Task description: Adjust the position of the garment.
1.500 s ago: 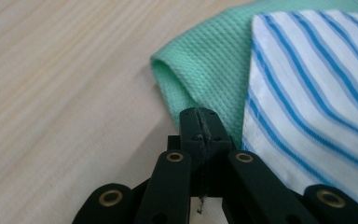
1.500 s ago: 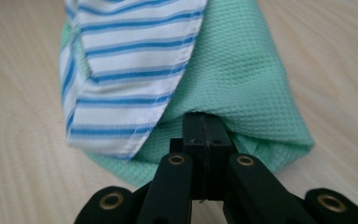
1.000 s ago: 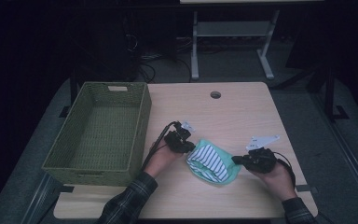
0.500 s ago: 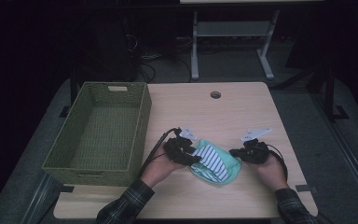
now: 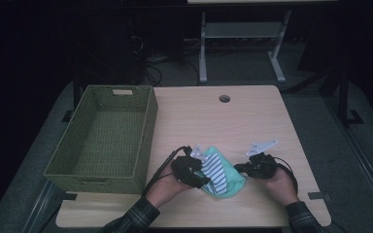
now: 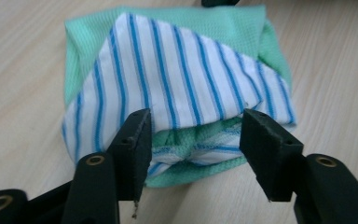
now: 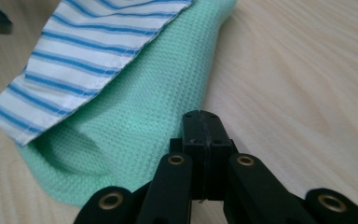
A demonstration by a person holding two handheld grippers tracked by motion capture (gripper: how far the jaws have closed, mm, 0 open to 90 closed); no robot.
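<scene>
Room: dark all round, with a pale metal frame on the floor at 12 o'clock beyond the table [image 5: 252,121]
Surface: light wood tabletop with a round cable hole [image 5: 224,98] near its far edge at 12 o'clock
Basket: woven green basket [image 5: 145,141] at 9 o'clock on the table, long side running away from the person
Cloth: folded bundle [image 5: 218,174], mint-green waffle fabric outside and a white layer with blue stripes lying over it, flat on the wood at 6 o'clock, between the two grippers and well apart from the basket
Left gripper: left gripper [image 6: 196,140] at the 9 o'clock edge of the cloth; its jaws have just been opening and now stand apart, the folded edge of the bundle between them with its white striped layer lying against the left pad; I cannot tell whether that pad presses
Right gripper: right gripper [image 7: 204,133] at the 3 o'clock edge of the cloth, jaws pressed together tip to tip, lying against the green fabric; whether any fabric is pinched between them I cannot tell
Hands: both forearms in plaid sleeves come in from 6 o'clock, one hand behind each gripper
</scene>
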